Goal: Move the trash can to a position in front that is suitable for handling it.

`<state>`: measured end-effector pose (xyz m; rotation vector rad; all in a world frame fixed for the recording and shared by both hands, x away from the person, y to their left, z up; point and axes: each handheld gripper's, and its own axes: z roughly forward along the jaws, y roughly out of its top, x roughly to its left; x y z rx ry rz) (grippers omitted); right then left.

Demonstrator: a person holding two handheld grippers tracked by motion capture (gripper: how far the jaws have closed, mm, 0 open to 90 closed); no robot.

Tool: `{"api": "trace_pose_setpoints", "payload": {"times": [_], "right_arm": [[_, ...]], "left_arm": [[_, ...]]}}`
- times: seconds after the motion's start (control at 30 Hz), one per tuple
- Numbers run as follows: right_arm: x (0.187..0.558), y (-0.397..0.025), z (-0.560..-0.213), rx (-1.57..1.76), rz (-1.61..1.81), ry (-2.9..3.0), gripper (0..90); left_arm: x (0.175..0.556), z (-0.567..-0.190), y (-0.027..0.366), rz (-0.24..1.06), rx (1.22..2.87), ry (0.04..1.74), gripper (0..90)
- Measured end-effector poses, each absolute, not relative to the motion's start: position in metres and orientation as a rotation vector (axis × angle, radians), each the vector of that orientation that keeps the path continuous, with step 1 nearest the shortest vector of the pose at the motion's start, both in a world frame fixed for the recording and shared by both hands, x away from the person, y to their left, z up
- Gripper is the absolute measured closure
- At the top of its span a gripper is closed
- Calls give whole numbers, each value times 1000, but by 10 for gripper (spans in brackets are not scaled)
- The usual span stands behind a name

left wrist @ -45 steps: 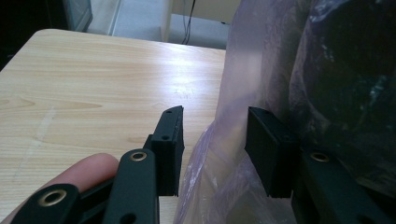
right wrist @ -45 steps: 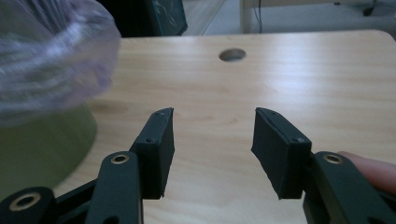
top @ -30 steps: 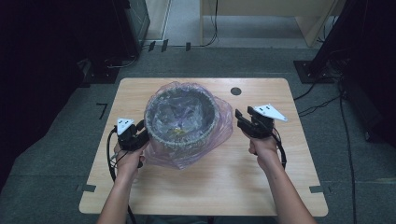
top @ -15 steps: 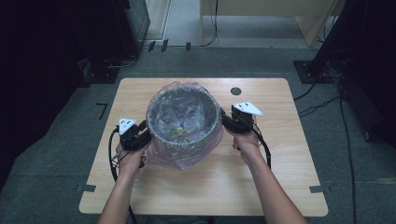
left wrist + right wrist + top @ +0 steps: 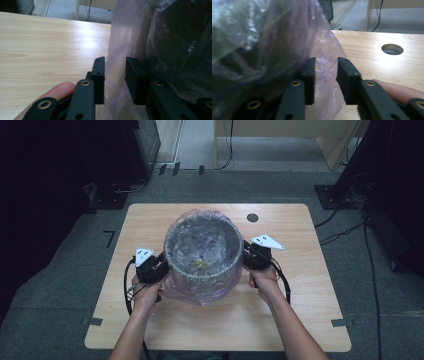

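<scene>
While I watched from my end, my left gripper (image 5: 159, 265) and right gripper (image 5: 247, 256) sat nearest me, one at each side of the bin (image 5: 204, 247); in both gripper views the jaws stood partly open, a fold of the purple bag (image 5: 113, 67) lying in each gap, and I could not tell whether either had bitten yet; the round dark bin stood mid-surface, its liner draped over the rim and down the outside, bunched loose at the near foot; beyond it the wooden surface (image 5: 300, 225) lay bare but for a cable hole (image 5: 252, 217). I judged the film thin, slippery and easy to tear, the bin light; better to pinch a thick gather near the rim than a single sheet.
</scene>
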<state>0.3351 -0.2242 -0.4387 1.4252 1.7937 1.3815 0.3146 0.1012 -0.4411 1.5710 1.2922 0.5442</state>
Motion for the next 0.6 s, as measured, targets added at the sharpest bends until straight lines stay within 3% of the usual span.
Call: {"api": "trace_pose_setpoints", "payload": {"times": [0.13,0.6], "right_arm": [[322,-234,-439,1415,1384,1789,784],[282,-256,-438,1432,1334,1734,866]], "left_arm": [[310,-441,92,513,1574,1281,764],[288,-441,60,466,1601,1233,833]]}}
